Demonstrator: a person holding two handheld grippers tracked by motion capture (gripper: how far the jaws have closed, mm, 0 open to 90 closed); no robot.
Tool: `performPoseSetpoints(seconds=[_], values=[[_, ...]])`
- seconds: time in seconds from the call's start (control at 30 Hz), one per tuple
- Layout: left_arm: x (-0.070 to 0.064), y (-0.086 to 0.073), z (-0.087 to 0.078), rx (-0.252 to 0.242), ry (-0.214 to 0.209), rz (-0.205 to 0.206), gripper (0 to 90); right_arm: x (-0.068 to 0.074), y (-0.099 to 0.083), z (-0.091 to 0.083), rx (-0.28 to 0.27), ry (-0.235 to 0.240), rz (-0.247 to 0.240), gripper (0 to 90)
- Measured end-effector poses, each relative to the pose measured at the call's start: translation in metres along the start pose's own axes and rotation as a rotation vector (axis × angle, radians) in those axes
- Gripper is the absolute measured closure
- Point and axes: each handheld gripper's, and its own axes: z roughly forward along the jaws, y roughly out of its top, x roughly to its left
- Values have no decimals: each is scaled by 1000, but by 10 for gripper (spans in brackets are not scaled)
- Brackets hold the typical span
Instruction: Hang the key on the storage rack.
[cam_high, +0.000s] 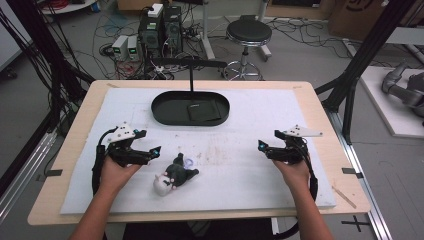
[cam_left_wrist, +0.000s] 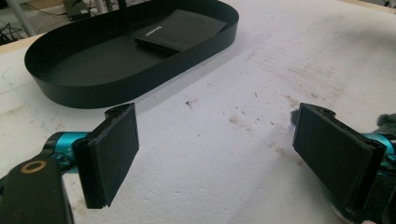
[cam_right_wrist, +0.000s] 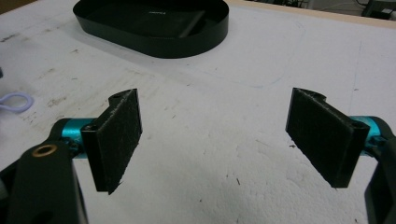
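Both forearms enter from the bottom of the high view. Left tool is just beside the small plush toy, with jaws wide apart and empty; right tool is well apart from it, also spread and holding nothing. I judge that the toy is not yet picked and must still go to the black tray. On the white counter, the right gripper view shows a lilac loop.

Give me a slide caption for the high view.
Two open hand-held tools, left tool beside a dark plush toy, right tool apart, black oval tray beyond.
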Motion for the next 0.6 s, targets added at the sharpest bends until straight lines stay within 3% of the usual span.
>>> performPoseSetpoints(seconds=[0.27, 0.43, 0.53, 0.6], values=[[-8, 2, 3, 26, -50, -17, 144, -1, 0, 1, 5, -8, -3, 187], [-25, 6, 8, 65, -92, -5, 144, -1, 1, 2, -5, -5, -5, 188], [-36, 6, 12, 96, -93, 16, 141, -1, 1, 4, 0, -8, -6, 188], [-49, 6, 17, 141, -99, 29, 141, 0, 1, 6, 5, -13, -6, 188]])
